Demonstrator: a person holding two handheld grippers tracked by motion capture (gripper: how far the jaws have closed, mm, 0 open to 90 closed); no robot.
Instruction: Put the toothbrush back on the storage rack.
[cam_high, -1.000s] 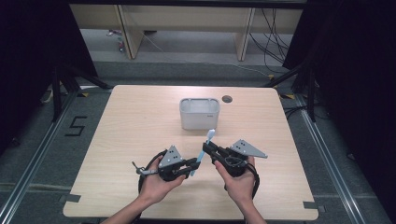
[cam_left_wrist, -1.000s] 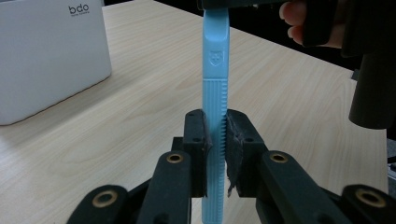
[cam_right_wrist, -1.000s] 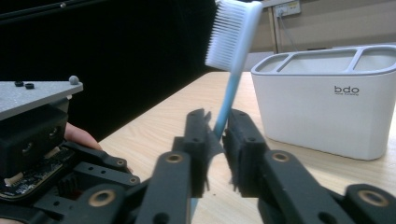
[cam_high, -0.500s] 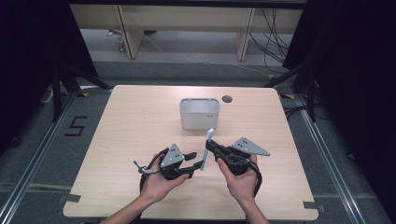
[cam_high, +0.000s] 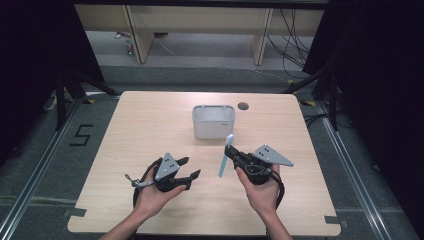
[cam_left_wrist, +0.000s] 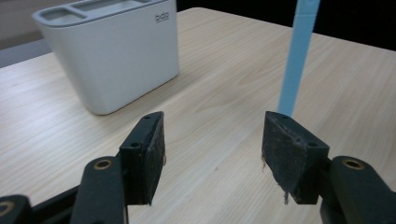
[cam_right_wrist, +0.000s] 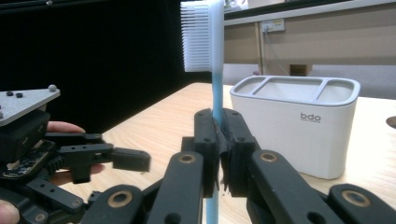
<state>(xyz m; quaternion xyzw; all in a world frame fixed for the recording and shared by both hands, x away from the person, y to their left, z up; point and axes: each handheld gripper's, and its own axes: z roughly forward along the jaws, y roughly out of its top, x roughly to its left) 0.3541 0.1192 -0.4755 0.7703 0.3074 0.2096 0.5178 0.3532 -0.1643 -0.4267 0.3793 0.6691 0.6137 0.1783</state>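
Jaws of the right gripper (cam_right_wrist: 218, 140) are pinching the pale blue plastic toothbrush (cam_right_wrist: 215, 70) at mid-handle, holding it upright with its white bristles on top, probably so the handle end can drop into a slot. Beyond it, at the far middle of the wooden table (cam_high: 150, 125), the white three-compartment plastic holder (cam_high: 214, 121) is standing. Left gripper (cam_high: 186, 169) is hovering near, jaws wide apart and empty, seemingly spare.
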